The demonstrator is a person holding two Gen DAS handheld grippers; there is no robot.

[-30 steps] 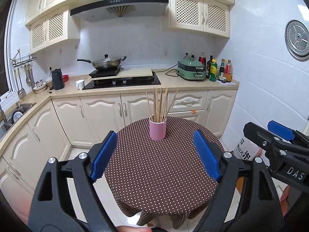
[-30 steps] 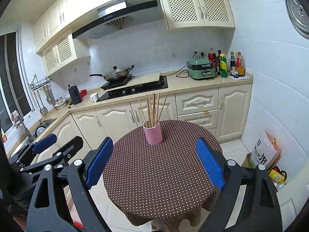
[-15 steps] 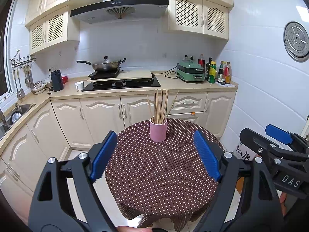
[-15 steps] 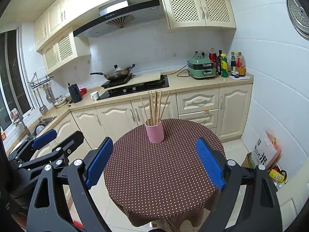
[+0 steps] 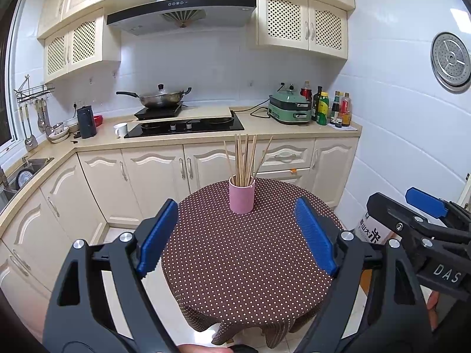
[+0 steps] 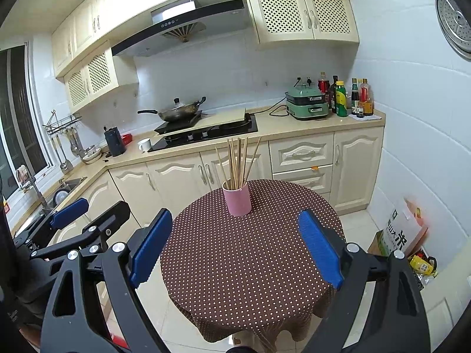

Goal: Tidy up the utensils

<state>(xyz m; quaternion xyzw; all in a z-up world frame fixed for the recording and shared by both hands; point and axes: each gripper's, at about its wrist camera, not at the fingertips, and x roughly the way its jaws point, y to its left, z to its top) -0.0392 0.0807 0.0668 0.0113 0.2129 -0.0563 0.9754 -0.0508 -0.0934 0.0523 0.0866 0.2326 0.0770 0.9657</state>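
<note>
A pink cup (image 5: 241, 195) stands upright at the far side of a round table with a brown polka-dot cloth (image 5: 244, 259). Several wooden chopsticks (image 5: 245, 158) stand in it. The cup (image 6: 237, 198) and chopsticks (image 6: 238, 161) also show in the right wrist view, on the table (image 6: 250, 264). My left gripper (image 5: 237, 235) is open and empty, held back from the table's near edge. My right gripper (image 6: 237, 247) is open and empty, beside the left one. The right gripper shows at the right of the left wrist view (image 5: 418, 214); the left gripper shows at the left of the right wrist view (image 6: 85, 214).
An L-shaped kitchen counter (image 5: 265, 129) with cabinets runs behind the table, holding a stove with a wok (image 5: 160, 97), a green cooker (image 5: 290, 108) and bottles (image 5: 332, 108). A sink (image 5: 26, 167) is at left. A sack (image 6: 400, 229) sits on the floor at right.
Both grippers have drawn back and risen slightly, so the table and cup look a little smaller and lower. Both stay open and empty.
</note>
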